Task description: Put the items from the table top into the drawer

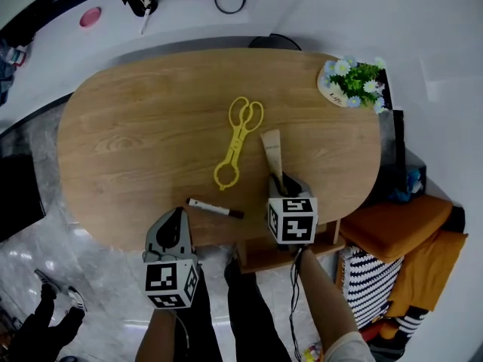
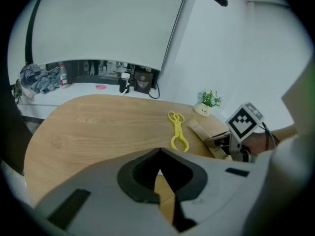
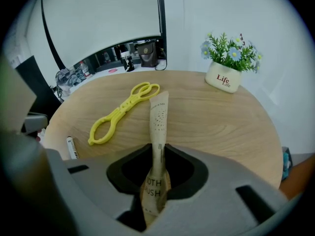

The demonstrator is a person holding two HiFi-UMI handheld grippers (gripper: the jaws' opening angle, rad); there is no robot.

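The toothbrush packet (image 1: pixel 273 153) is lying on the wooden table (image 1: pixel 136 127). Its long axis is running from the near edge away from the person, leaning slightly to the left in the head view. Its far end is pointing up the table towards the finger loops of the yellow tongs (image 1: pixel 238 142), and its near end is sitting inside the right gripper (image 1: pixel 281 183).

The packet is showing as a long, narrow, flat sleeve of brown paper with dark print. The part-hidden letters read "OTH" and "USH" near the gripped end, and there is a patch of small dots and more print further up. It is bulging a little where it is being squeezed.

The right gripper's jaws are pressing on the packet's near end from both sides, clamping it. The left gripper (image 1: pixel 178 216) is hovering at the table's near edge, well to the left of the packet. Its jaw tips are meeting, with nothing between them.

The packet is lying just to the right of the yellow tongs, apart from them. The tongs are lying slantwise, ring end nearer the person, arms nearly together. A marker pen (image 1: pixel 215 208) is lying near the table edge between the two grippers. A flower pot (image 1: pixel 351 81) is standing at the far right of the table.
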